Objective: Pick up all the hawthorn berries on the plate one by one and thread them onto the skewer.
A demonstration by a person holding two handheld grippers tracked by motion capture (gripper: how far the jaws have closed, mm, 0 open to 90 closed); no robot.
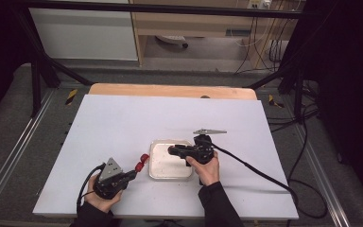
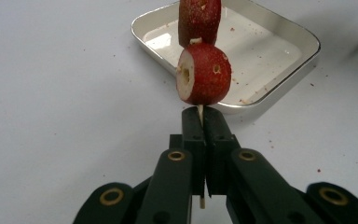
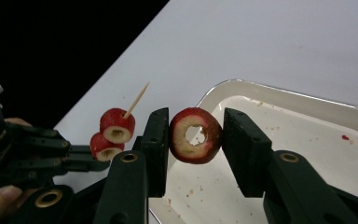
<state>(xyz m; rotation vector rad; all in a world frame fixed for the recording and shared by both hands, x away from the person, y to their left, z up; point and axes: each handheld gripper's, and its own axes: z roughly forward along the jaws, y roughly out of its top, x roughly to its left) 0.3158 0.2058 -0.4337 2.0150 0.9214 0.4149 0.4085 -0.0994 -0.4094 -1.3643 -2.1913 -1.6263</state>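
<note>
So the right gripper (image 3: 195, 135) is clamped on a cored fruit piece (image 3: 196, 135) over the tray (image 3: 307, 121), and the skewer (image 3: 136, 100), pinched tight in the left gripper (image 2: 200, 122), points its free tip toward it.

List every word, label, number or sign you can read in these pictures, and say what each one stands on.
None can be read.
Tray, fruit rings on the skewer and the ring in the right gripper: no print.
Both grippers, left: no lettering to be seen.
Yellow-and-black striped markers beside the table: stripes only, no words.
Anything on the furniture at the back is too small and blurred to read.
</note>
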